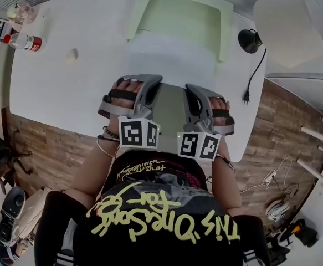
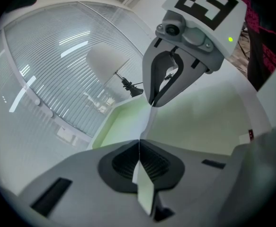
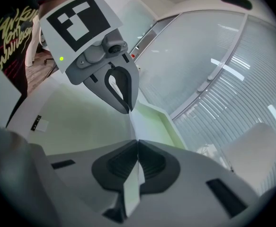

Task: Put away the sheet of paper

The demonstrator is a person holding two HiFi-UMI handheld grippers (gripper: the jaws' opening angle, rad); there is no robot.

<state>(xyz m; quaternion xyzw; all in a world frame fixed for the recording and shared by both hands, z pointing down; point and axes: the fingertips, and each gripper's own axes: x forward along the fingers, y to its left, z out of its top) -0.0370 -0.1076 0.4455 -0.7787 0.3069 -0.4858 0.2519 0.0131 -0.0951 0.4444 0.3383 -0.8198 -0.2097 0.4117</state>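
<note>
Sheet of paper (image 1: 169, 73) clamped in tight-closed left gripper (image 2: 139, 148) and right gripper (image 3: 137, 148); stretches toward green tray (image 1: 178, 15).

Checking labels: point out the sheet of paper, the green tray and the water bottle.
sheet of paper (image 1: 169, 60), head view, far lit part.
green tray (image 1: 178, 13), head view, bare inside.
water bottle (image 1: 21, 41), head view, clear body.

At 6 o'clock in the head view, upside-down yellow lettering on the black shirt (image 1: 167, 220) reads roughly "This One Song for". Smaller print above it is illegible.
</note>
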